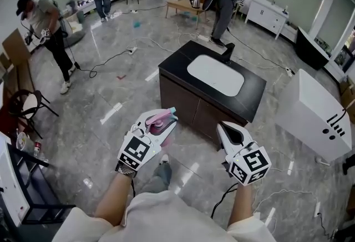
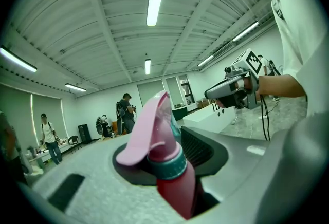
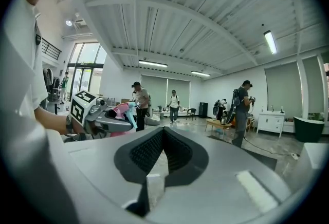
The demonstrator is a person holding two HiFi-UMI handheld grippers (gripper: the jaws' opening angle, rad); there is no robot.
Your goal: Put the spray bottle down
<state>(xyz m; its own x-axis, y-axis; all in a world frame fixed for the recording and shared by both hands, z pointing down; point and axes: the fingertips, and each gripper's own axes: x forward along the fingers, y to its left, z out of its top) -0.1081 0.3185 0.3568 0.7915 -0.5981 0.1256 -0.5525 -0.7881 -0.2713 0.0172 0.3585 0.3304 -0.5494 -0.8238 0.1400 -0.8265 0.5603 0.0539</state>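
Carry step: left gripper (image 1: 165, 120) clamped on pink-headed spray bottle (image 1: 161, 122), just short of sink counter (image 1: 176, 67). Right gripper (image 1: 224, 129) closed, empty. Next, likely: reach counter, lower bottle upright, release.

Before the counter (image 1: 211, 91), the bottle (image 1: 159, 120) shows only its pink head and teal nozzle; the left gripper (image 1: 166, 124) hides its body. In the left gripper view its red body sinks out of sight between the jaws. Far left of the counter, a black rack (image 1: 39, 212) is cut by the edge. Things on the low table (image 1: 183, 3) beyond the counter are too small to tell.
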